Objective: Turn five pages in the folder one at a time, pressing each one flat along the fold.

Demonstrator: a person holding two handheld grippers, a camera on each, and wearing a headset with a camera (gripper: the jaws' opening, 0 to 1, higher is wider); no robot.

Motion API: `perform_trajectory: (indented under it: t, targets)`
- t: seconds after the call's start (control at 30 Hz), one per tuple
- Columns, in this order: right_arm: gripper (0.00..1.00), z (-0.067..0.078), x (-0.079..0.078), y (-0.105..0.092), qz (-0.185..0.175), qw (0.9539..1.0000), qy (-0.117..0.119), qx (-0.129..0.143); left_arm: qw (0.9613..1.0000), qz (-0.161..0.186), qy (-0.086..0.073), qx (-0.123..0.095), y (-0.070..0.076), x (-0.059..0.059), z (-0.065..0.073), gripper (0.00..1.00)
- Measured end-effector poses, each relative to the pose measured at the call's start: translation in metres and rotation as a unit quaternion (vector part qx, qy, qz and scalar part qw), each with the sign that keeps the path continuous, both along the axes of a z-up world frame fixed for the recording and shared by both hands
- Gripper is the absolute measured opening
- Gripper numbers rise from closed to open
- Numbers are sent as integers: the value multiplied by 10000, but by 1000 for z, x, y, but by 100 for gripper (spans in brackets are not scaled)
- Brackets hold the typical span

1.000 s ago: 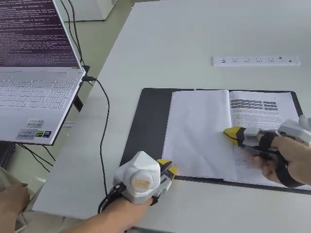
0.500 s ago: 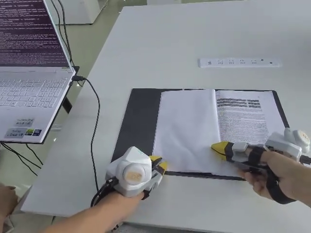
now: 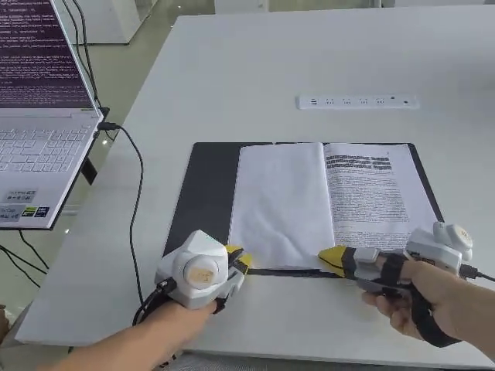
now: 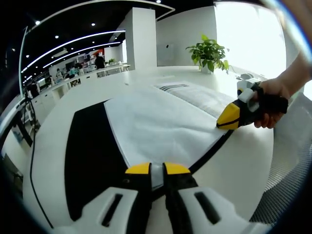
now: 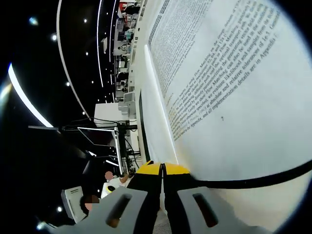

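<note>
The black folder (image 3: 203,202) lies open on the white table. A blank page (image 3: 280,202) is on its left and a printed page (image 3: 379,193) on its right. My left gripper (image 3: 240,260) is shut, its yellow tips at the folder's near edge by the blank page's corner (image 4: 157,169). My right gripper (image 3: 328,257) is shut too. Its tip rests at the near end of the fold, where the printed page (image 5: 234,87) meets the folder's black edge (image 5: 273,176). The left gripper view shows the right gripper (image 4: 226,118) held by a hand at the blank page's (image 4: 156,122) near right corner.
An open laptop (image 3: 39,116) stands at the left edge of the table, with a black cable (image 3: 136,193) running past the folder's left side. A white power strip (image 3: 360,101) lies behind the folder. The table's near edge is just below both hands.
My right gripper has slid down the fold from mid-page to the folder's near edge. The left gripper has stayed by the near left corner. The head camera has shifted.
</note>
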State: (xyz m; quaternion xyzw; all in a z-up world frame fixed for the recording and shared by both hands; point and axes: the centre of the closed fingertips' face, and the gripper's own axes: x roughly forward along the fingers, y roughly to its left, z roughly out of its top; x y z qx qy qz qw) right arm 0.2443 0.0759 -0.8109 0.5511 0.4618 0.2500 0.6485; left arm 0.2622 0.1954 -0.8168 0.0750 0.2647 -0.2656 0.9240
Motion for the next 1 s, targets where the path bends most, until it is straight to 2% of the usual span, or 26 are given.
perform_trajectory:
  t: [0.2, 0.27, 0.43, 0.53, 0.57, 0.6, 0.67, 0.7, 0.73, 0.77, 0.8, 0.83, 0.87, 0.9, 0.93, 1.0]
  targets:
    - [0, 6, -17, 3, 111, 9999, 108, 9, 10000, -6, 11, -3, 0, 0, 0, 7]
    - [0, 12, -24, 5, 182, 9998, 68, 25, 10000, 11, 12, -16, 0, 0, 1, 7]
    - [0, 22, -25, 0, 118, 9999, -86, 82, 9999, 84, 47, -44, 1, 1, 1, 7]
    - [0, 26, -23, -7, 101, 9991, -347, -220, 9995, 179, 198, -170, 1, 1, 1, 8]
    - [0, 29, -22, -12, 101, 9977, -500, -448, 9990, 220, 308, -255, 1, 0, 2, 8]
    - [0, 32, -21, -15, 108, 9965, -606, -563, 9989, 219, 355, -232, 2, 0, 3, 8]
    - [0, 39, -16, -27, 51, 9912, -898, -976, 9971, 306, 661, -198, 5, -4, 2, 8]
    - [0, 45, -13, -35, 22, 9856, -1160, -1229, 9958, 324, 840, -170, 6, -6, 2, 8]
    - [0, 49, -11, -41, 6, 9819, -1288, -1388, 9950, 346, 923, -147, 7, -7, 4, 8]
    - [0, 52, -9, -48, -19, 9764, -1437, -1612, 9949, 326, 939, -188, 6, -7, 7, 9]
    - [0, 57, -6, -59, -54, 9666, -1691, -1925, 9947, 338, 939, -230, 7, -8, 12, 10]
    - [3, 62, -5, -66, -77, 9599, -1822, -2128, 9946, 359, 938, -244, 8, -9, 17, 12]
    - [7, 67, -4, -75, -137, 9510, -1968, -2383, 9950, 386, 881, -272, 9, -10, 25, 13]
    - [14, 72, -4, -81, -151, 9446, -2095, -2521, 9952, 401, 840, -292, 10, -11, 31, 14]
    - [18, 78, -6, -89, -142, 9360, -2243, -2710, 9952, 429, 817, -324, 12, -13, 38, 15]
    - [23, 91, -10, -98, -214, 9250, -2438, -2906, 9955, 444, 730, -401, 13, -17, 52, 18]
